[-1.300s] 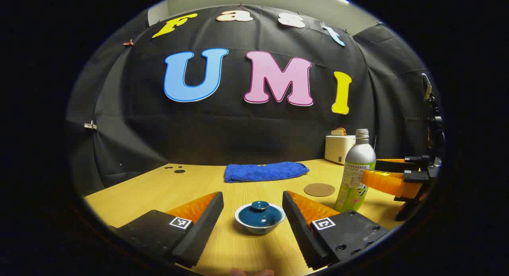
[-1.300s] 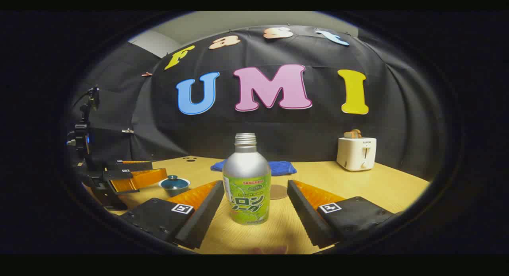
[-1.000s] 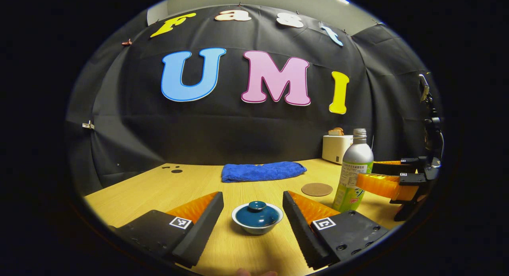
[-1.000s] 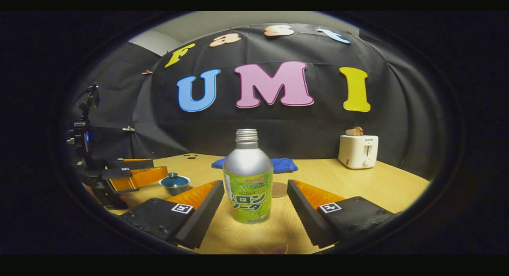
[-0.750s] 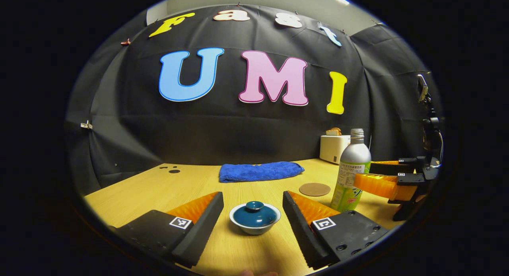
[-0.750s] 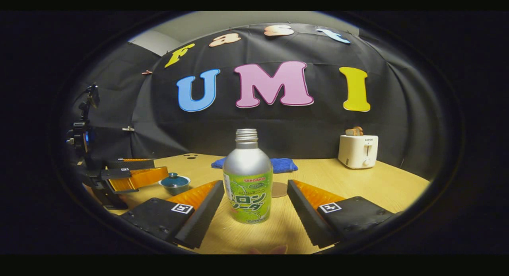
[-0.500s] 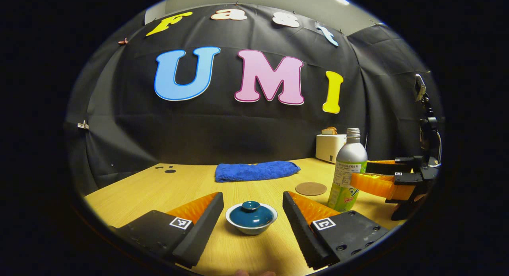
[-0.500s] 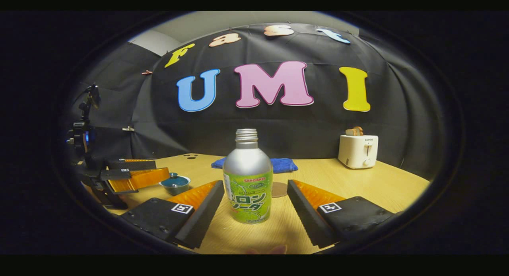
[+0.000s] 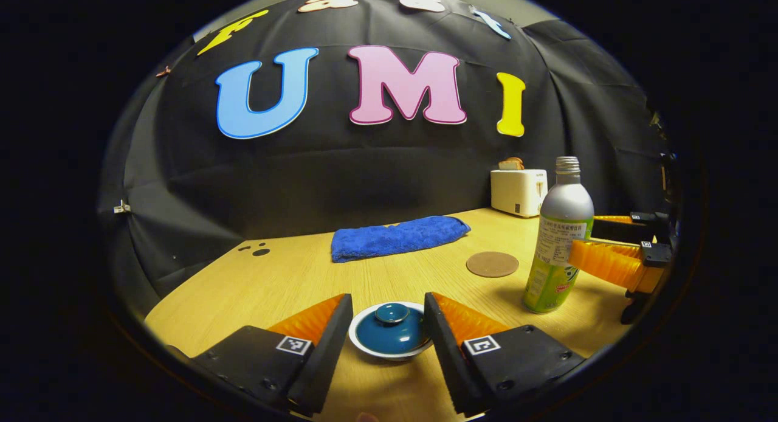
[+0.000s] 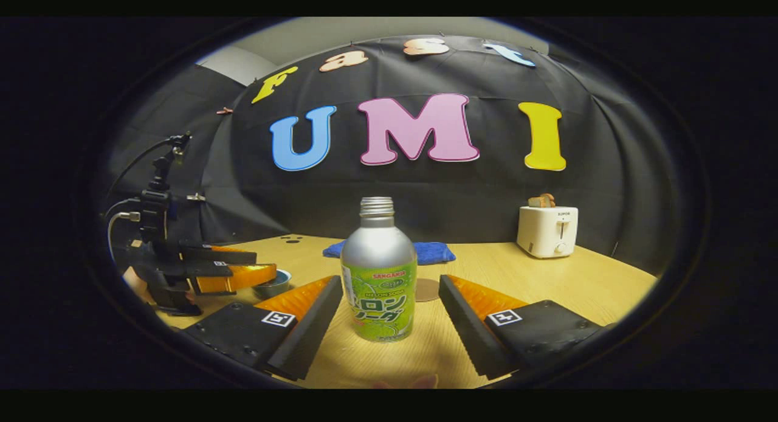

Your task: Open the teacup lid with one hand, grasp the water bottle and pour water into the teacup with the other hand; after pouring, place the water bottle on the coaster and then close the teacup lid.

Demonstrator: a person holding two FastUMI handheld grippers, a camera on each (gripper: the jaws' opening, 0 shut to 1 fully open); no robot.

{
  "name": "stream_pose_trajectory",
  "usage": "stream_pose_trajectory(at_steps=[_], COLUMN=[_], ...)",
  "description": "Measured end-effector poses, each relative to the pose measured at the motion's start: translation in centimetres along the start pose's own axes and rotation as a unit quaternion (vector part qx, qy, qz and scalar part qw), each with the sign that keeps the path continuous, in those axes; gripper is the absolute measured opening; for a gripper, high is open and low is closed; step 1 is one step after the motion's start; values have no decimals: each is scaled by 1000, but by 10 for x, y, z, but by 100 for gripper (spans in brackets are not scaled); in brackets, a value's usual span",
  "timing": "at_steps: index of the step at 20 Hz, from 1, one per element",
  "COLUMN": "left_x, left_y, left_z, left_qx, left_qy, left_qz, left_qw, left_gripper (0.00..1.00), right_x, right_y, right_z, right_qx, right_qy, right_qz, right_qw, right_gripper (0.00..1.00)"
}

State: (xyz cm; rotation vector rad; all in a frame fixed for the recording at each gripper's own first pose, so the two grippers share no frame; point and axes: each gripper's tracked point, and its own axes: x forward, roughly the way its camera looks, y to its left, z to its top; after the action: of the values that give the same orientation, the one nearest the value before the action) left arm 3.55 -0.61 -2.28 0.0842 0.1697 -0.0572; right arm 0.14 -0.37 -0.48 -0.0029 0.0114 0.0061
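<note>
A white teacup with a blue lid (image 9: 391, 332) sits on the wooden table (image 9: 292, 276). My left gripper (image 9: 387, 303) is open and low over it, one finger close on each side of the rim. The right gripper view has that gripper (image 10: 265, 264) in front of the teacup (image 10: 278, 282). A silver bottle with a green label (image 10: 378, 288) stands upright and uncapped. My right gripper (image 10: 390, 282) is open around it with a gap on both sides. From the left gripper view, the bottle (image 9: 559, 239) stands between the right gripper's fingers (image 9: 602, 267). A round cork coaster (image 9: 492, 264) lies left of the bottle.
A folded blue towel (image 9: 398, 238) lies at the back of the table near the cloth wall. A white toaster (image 9: 518, 191) holding bread stands in the back right corner. Small dark holes (image 9: 258, 250) mark the table's far left.
My left gripper has moved forward and tilted down over the teacup, and its fingers have narrowed around the cup. The right gripper and the bottle have stayed put.
</note>
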Motion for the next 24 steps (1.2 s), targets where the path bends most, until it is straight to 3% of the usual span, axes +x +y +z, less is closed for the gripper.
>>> stream_pose_trajectory(at_steps=[4, 7, 10, 16, 24], left_x=[3, 7, 8, 0, -44], left_y=[-2, -6, -5, -2, 32], left_z=[-1, -1, 0, 10, 21], left_qx=[-4, 3, 3, -28, -92], left_qy=[0, 3, 3, -31, -93], left_qz=[-7, -14, -12, -9, 51], left_qw=[1000, 1000, 1000, 999, 990], left_gripper=[61, 55, 36, 33, 34], right_x=[0, 0, 0, 0, 3], right_y=[1, 1, 1, 1, 4], right_z=[0, 0, -1, -1, -2], right_qx=[0, 0, 0, 0, 0], right_qy=[0, 0, 0, 0, 2], right_qz=[3, 3, 4, 4, 13], right_qw=[1000, 1000, 1000, 1000, 1000], right_gripper=[98, 98, 99, 98, 99])
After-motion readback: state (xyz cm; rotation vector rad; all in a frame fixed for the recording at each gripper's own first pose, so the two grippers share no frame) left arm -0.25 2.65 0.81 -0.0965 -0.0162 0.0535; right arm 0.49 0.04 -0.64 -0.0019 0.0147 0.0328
